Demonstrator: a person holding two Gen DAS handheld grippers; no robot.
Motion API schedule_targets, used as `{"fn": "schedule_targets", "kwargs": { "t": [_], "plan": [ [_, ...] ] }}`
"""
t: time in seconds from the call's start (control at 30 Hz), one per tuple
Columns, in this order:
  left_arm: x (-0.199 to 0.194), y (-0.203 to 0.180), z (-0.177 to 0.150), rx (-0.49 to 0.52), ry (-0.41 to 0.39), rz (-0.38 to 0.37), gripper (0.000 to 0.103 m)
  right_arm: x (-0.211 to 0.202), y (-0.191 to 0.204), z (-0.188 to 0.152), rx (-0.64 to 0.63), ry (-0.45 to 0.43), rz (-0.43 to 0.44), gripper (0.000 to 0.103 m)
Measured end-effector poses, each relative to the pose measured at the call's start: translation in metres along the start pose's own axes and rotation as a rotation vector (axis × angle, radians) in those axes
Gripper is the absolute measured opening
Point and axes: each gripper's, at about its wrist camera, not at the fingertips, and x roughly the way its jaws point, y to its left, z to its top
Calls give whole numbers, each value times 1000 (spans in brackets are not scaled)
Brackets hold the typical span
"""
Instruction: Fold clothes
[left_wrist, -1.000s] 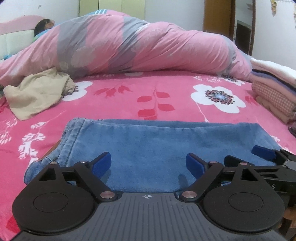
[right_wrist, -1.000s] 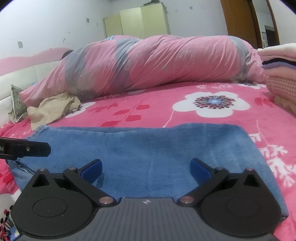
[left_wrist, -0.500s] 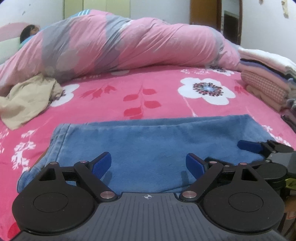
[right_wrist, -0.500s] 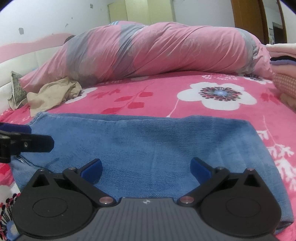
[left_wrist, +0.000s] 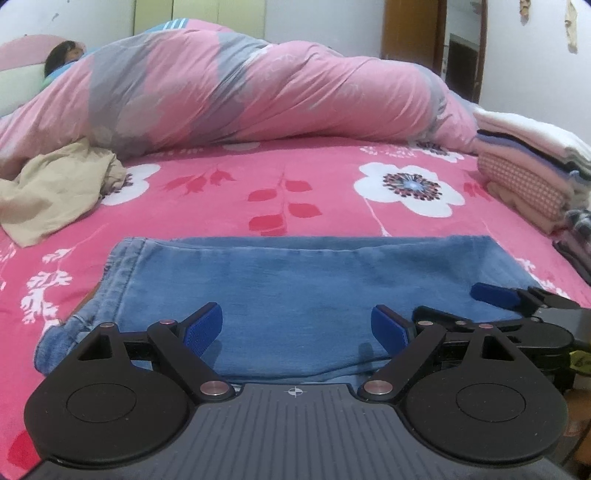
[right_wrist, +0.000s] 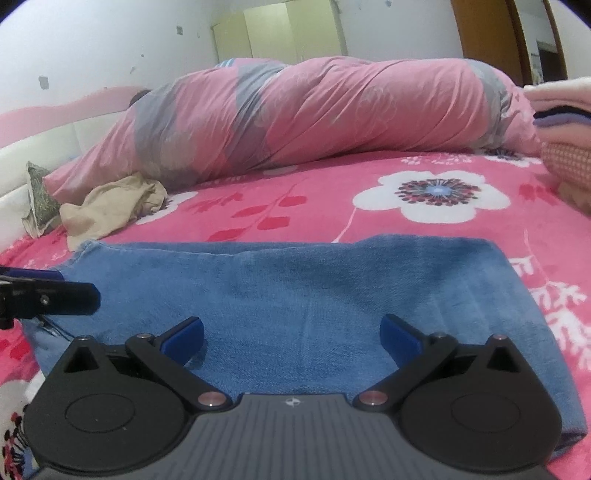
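Denim, folded flat: the jeans (left_wrist: 295, 291) lie across the bed (left_wrist: 317, 192) directly ahead of and beneath both sets of my fingers, long edge running side to side. Left fingers (left_wrist: 296, 326) spread wide, nothing between them, hovering over the near edge of the cloth. Right fingers (right_wrist: 291, 338) likewise spread and empty, just beside the left, over the other half. Judged step: between folds, jeans already laid in a strip, next fold not begun. Next move likely calls for each hand to come down on the near edge or an end, pinch all layers together, then carry them over evenly. Beyond the fingers, far left, a crumpled beige garment (left_wrist: 55, 192) waits unfolded; far right, a stack of folded clothes (left_wrist: 532, 177). Pink quilt (left_wrist: 258, 92) heaped well behind.
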Motion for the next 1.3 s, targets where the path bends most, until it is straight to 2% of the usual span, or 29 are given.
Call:
{"fn": "schedule_targets", "kwargs": {
  "t": [0.03,0.13,0.2,0.27,0.3,0.33,0.4,0.43,0.47,0.53,0.63,0.7,0.73,0.83,0.87,0.93,0.97,1.03,1.07,1.1,1.17,1.2,1.23,1.3],
  "plan": [
    [0,2,-1,12,-2,-2,89,-1,2,1,-9,3,-9,102],
    [2,11,2,50,-18,-8,83,-9,15,12,-66,-30,-42,86],
    [6,16,7,79,-38,-25,82,-16,28,21,-129,-77,-58,84],
    [17,19,13,103,-35,-58,75,-8,39,36,-145,-61,-37,77],
    [26,22,17,103,-22,-75,67,0,44,44,-143,-40,-18,74],
    [35,24,20,99,-2,-90,58,9,47,52,-133,-13,0,65],
    [52,29,24,95,41,-112,54,35,46,60,-116,68,9,51],
    [61,33,24,93,56,-107,51,47,45,62,-124,105,-5,42],
    [66,40,24,87,58,-102,49,54,39,61,-141,132,-36,38],
    [72,55,25,60,50,-111,36,61,20,59,-152,171,-97,31],
    [73,79,25,-2,34,-79,34,51,-27,60,-88,182,-144,0],
    [75,95,25,-63,37,-124,34,42,-60,60,15,180,-139,0],
    [75,99,26,-80,37,-135,34,37,-72,60,49,176,-164,0],
    [70,101,27,-87,33,-133,34,19,-90,59,50,148,-360,0],
    [66,100,27,-78,30,-121,34,12,-94,58,71,141,-396,2],
    [53,95,26,-54,11,-102,37,-2,-93,57,138,129,-380,2],
    [45,92,26,-41,-4,-105,37,-9,-80,56,115,111,-350,2],
    [26,84,22,-24,-40,-157,41,-17,-43,50,28,88,-232,2],
    [20,78,19,-12,-41,-188,42,-20,-24,46,-18,81,-164,2],
    [17,72,14,20,-26,-198,42,-22,-12,40,-58,85,-136,2],
    [21,63,0,88,18,-121,42,-21,-5,27,-120,121,-180,3],
    [22,67,-5,83,19,-109,42,-20,-2,20,-151,139,-202,3],
    [23,72,-10,72,16,-105,42,-23,-8,17,-122,147,-220,3],
    [10,77,-7,48,-13,-99,42,-44,-37,20,51,125,-252,3]
  ]
}}
